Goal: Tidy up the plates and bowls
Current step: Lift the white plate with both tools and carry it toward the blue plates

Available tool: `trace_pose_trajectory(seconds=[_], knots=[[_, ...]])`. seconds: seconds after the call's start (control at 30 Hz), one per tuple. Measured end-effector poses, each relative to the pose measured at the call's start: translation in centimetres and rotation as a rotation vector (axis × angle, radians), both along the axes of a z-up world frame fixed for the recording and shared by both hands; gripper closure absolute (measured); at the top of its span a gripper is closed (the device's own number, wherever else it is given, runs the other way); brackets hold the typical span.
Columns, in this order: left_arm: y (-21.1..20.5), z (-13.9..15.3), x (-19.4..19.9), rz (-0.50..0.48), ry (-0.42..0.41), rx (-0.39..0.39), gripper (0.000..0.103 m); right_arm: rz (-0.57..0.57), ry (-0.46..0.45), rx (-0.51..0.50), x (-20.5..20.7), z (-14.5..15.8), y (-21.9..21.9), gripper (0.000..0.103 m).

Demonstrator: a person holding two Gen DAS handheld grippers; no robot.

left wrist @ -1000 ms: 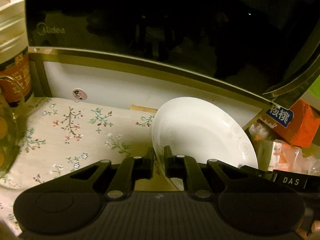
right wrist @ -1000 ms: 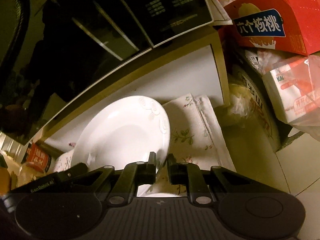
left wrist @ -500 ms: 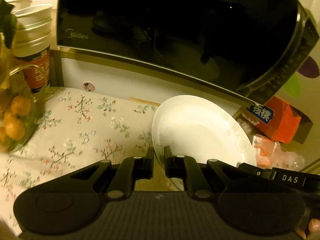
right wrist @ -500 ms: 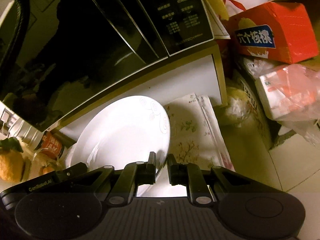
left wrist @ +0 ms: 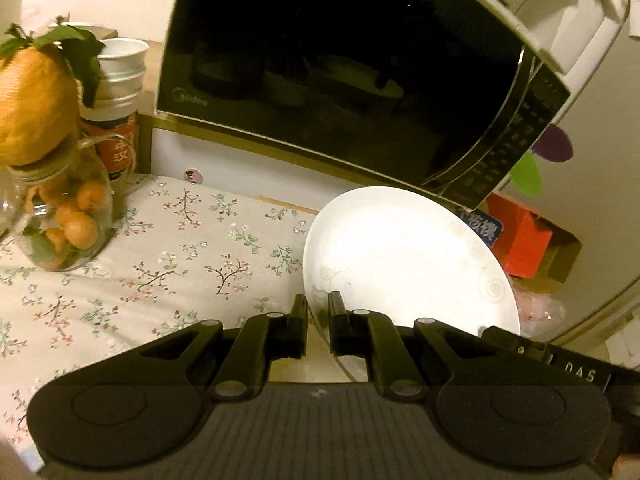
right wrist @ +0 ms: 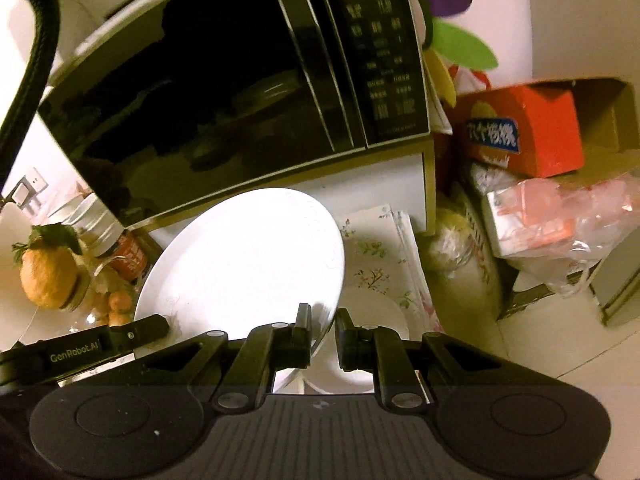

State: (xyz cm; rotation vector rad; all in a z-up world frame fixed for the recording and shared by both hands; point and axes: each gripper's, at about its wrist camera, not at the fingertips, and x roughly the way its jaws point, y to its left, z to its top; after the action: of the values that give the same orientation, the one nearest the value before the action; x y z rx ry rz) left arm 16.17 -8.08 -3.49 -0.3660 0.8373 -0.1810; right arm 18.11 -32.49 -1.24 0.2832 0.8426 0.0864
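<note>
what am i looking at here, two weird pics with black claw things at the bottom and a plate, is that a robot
No robot arm here: a person holds a two-finger gripper in each hand, and each gripper carries a fisheye camera looking along its fingers. That is why black fingers fill the bottom of both pictures.

One picture is from the left gripper, the other from the right gripper. Both are shut on the rim of the same white plate, at opposite sides, holding it tilted above a floral tablecloth.

Behind stands a black microwave. To the left are a glass jar of small oranges with a large orange fruit on top, and stacked paper cups. To the right is a red box. Another white dish lies under the plate.
</note>
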Motion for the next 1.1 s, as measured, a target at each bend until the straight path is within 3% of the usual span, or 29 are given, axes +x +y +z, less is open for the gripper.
trace_pose_trajectory(seconds=[0.3,0.7,1.1], knots=[[2.1,1.2,-4.7,0.0,-0.037,0.011,0.095,0.0,-0.031,-0.009,-4.5,1.0,1.8,0.09],[7.7,2.5,-10.3,0.031,-0.044,0.048,0.095,0.046,-0.048,-0.012,-10.8,2.0,7.7,0.09],[13.2,1.0,-15.0,0.086,0.008,0.06,0.095,0.152,0.033,0.024,-14.2,0.2,13.4,0.089]])
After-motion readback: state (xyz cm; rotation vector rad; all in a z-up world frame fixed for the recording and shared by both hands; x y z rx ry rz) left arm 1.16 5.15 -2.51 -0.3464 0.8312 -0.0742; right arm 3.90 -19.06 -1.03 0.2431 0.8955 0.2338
